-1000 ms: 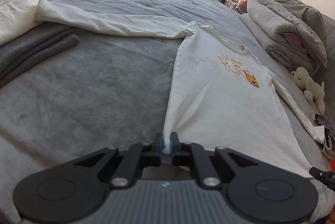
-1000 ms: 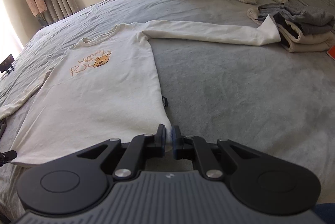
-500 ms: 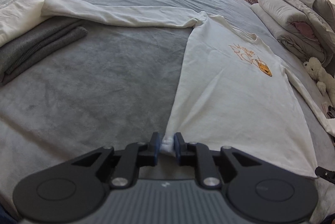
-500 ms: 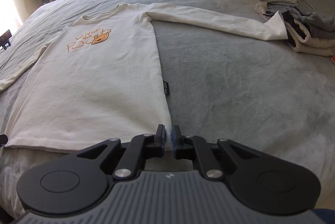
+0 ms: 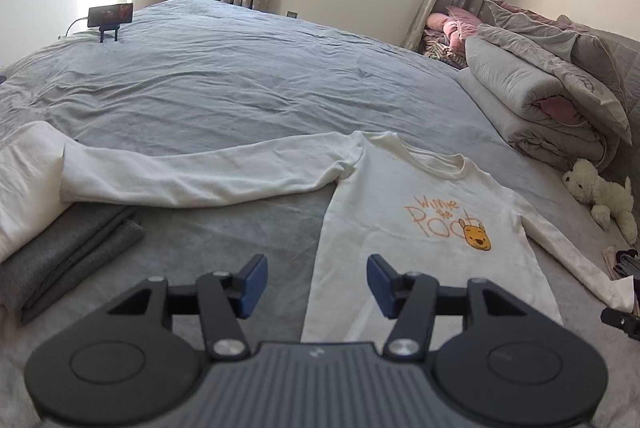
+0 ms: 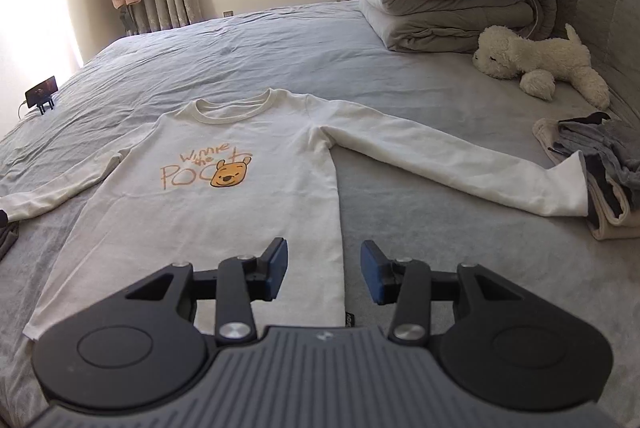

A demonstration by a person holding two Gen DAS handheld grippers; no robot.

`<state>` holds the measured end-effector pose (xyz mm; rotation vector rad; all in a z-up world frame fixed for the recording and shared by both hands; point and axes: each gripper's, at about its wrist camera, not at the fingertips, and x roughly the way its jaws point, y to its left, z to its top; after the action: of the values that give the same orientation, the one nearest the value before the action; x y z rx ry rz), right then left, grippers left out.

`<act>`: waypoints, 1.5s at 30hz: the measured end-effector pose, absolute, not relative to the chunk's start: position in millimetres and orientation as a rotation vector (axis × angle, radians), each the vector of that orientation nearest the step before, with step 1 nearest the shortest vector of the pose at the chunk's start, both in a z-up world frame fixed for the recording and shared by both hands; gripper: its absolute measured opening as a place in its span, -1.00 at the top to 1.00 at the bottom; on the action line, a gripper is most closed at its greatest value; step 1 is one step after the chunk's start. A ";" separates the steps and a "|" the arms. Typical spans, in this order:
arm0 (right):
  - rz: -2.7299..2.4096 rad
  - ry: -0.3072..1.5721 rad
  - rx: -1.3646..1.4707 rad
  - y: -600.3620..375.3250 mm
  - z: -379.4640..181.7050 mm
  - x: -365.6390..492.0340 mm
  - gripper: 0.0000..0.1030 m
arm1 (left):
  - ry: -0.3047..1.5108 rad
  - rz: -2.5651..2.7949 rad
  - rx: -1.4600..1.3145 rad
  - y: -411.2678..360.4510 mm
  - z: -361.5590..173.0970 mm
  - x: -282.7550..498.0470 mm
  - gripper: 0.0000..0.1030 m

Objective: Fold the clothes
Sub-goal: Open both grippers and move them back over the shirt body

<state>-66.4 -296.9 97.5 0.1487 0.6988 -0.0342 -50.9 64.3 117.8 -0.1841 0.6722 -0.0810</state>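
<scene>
now both grippers hang open over the near hem of the shirt, holding nothing.

the white long-sleeve shirt point(image 6: 248, 211) lies flat, print up, on the grey bed point(image 6: 460, 248), its long axis running from the hem at the near edge to the collar at the far side, sleeves stretched out to left and right. the left gripper point(image 5: 316, 284) stands with jaws wide apart above the shirt's near left corner, the side seam running away between its fingers; the right gripper point(image 6: 324, 276) is spread the same way above the near right corner. each sleeve lies far and outward from its own gripper, so i judge the left sleeve point(image 5: 200, 179) falls to the left hand and the right sleeve point(image 6: 452, 163) to the right. folded grey cloth point(image 5: 68, 256) sits just beside the left cuff, a clothes pile point(image 6: 604, 163) touching the right one.
</scene>
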 end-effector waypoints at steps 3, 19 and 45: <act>-0.011 0.677 0.146 -299.4 106.3 -41.9 0.13 | 0.633 -0.127 -0.147 45.2 131.4 -35.6 -0.42; 0.120 0.745 0.052 -253.4 39.5 30.7 -0.03 | 0.808 -0.140 -0.045 10.7 26.1 51.9 -0.75; 0.129 0.895 0.055 -270.8 21.6 27.5 -0.28 | 0.774 -0.081 0.008 16.7 10.3 28.9 -0.89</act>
<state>27.5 -270.8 21.6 0.0549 0.8946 0.1293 28.9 16.7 10.3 0.0076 0.7738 -0.0814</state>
